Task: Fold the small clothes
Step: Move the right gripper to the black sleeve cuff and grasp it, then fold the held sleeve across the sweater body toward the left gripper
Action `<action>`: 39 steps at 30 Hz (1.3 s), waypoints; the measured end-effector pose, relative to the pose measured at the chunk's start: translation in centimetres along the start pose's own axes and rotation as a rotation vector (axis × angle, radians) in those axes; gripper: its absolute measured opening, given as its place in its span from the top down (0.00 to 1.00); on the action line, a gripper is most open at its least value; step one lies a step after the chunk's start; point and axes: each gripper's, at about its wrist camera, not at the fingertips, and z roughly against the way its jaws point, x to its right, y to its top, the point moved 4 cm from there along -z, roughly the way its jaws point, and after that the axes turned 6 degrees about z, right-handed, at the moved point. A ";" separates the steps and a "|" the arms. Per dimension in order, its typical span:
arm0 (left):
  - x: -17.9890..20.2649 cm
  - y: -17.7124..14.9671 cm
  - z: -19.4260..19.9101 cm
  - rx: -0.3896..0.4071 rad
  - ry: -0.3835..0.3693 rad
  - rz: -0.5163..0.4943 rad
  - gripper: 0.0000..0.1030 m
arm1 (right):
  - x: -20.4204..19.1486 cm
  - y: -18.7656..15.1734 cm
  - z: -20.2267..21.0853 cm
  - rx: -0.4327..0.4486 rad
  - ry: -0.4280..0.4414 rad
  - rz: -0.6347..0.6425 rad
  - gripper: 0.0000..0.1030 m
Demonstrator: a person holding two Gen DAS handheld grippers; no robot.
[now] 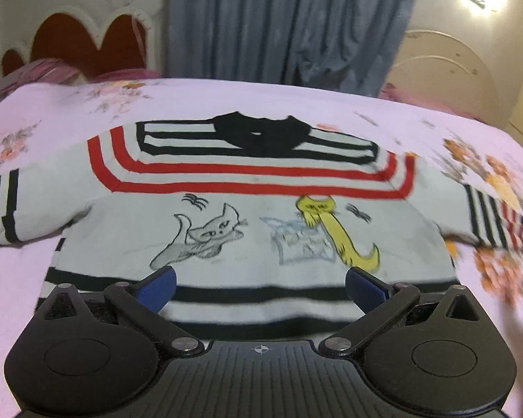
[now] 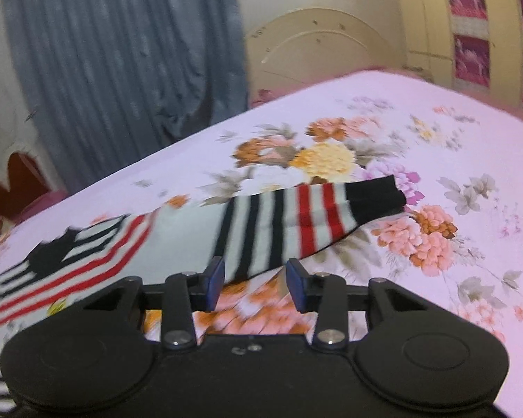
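Both claws, left claw [image 1: 260, 287] and right claw [image 2: 254, 287], are apart and empty, so the right claw might pinch the flowery bed sheet [image 2: 453, 146] along with the striped sleeve [image 2: 296, 219].

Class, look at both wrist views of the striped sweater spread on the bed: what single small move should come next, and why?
Probably lower the right gripper and close it on the sleeve ahead of it. The sweater lies flat with both sleeves spread out, nothing folded yet; both grippers are open and empty, and the right one already points at that sleeve, while the left gripper hovers over the hem.
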 end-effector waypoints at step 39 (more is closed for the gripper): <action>-8.1 6.7 -4.6 0.050 0.126 0.104 0.01 | -21.8 -0.6 -8.8 -0.040 0.437 0.494 0.93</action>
